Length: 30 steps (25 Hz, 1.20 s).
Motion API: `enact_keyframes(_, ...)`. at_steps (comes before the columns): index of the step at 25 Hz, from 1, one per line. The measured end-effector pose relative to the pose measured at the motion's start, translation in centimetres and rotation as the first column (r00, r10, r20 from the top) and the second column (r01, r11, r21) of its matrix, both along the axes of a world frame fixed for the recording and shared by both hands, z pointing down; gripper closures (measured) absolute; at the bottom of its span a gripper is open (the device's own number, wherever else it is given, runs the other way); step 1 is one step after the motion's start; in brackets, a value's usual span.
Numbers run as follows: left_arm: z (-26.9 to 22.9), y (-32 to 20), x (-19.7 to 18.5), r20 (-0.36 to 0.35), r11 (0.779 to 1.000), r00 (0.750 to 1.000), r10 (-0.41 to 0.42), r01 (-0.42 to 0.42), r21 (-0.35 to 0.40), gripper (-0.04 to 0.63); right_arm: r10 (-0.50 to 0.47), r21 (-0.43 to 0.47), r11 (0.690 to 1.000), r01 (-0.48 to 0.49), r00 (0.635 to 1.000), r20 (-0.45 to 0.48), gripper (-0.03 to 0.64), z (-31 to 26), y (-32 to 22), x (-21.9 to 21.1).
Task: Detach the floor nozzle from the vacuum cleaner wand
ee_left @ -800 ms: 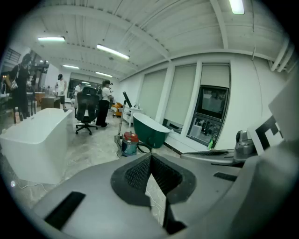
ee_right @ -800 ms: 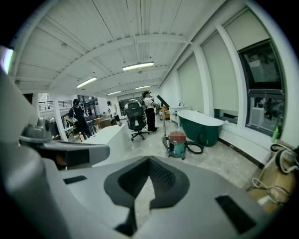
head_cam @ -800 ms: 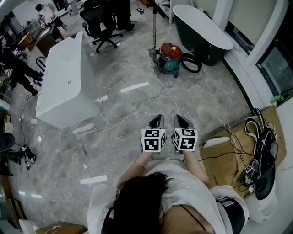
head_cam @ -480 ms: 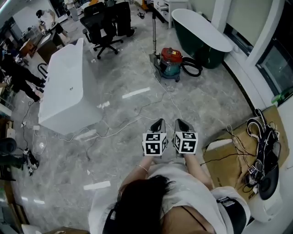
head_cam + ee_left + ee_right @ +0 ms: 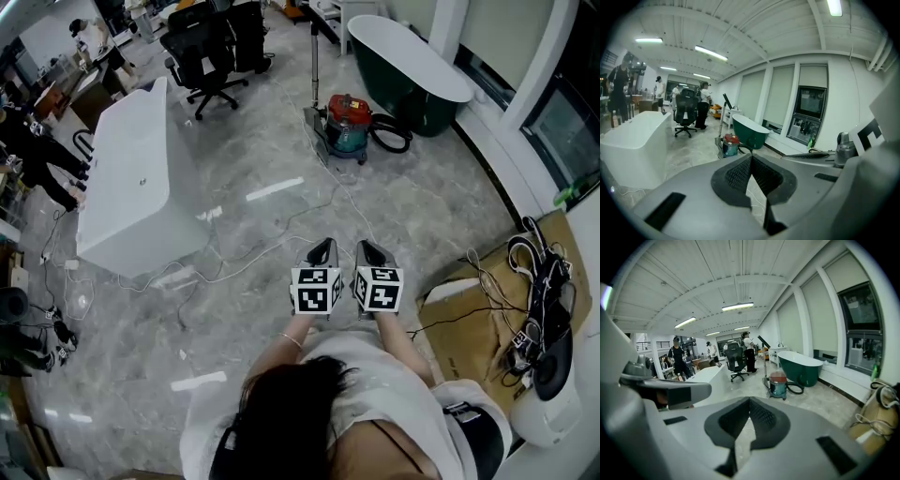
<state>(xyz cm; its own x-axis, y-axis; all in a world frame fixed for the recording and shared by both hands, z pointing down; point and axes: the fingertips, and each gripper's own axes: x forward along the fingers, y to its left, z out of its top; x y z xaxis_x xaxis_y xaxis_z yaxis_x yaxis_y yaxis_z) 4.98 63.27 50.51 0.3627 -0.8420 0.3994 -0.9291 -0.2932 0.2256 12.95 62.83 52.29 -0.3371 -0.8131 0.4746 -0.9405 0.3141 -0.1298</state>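
Left tool [image 5: 322,247] and right tool [image 5: 368,249] side by side at picture centre, both clenched shut on nothing, tilted slightly down over the grey floor [image 5: 234,309]. Red-and-teal vacuum cleaner [image 5: 349,122] at 12 o'clock from the tools, well apart. Wand [image 5: 314,61] upright at the canister's 10 o'clock, floor nozzle [image 5: 314,120] at its foot on the floor, touching neither tool. White tub [image 5: 131,178] at 10 o'clock, green tub [image 5: 408,70] at 1 o'clock.
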Motion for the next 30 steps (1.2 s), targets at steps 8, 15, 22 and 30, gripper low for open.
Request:
enact_keyframes(8, 0.6, 0.4, -2.8, -0.005, 1.000, 1.000, 0.006, -0.006, -0.020, 0.592, 0.035, 0.004, 0.999, -0.034, 0.999, -0.012, 0.601, 0.0, 0.3, -2.1)
enact_keyframes(15, 0.8, 0.4, -2.6, -0.017, 1.000, 1.000, 0.003, -0.003, -0.021, 0.592, 0.028, 0.000, 1.000, -0.028, 0.999, -0.032, 0.601, 0.4, 0.5, -2.1)
enact_keyframes(22, 0.6, -1.2, -2.2, -0.002, 1.000, 1.000, -0.007, 0.007, 0.000, 0.592, 0.003, 0.014, 1.000, -0.002, 1.000, -0.031, 0.601, 0.4, -1.3, -2.3)
enact_keyframes(30, 0.2, -2.9, -2.0, 0.003, 1.000, 1.000, 0.001, -0.001, 0.005, 0.592, -0.015, -0.004, 1.000, 0.015, 1.000, -0.001, 0.601, 0.6, -3.1, -3.0)
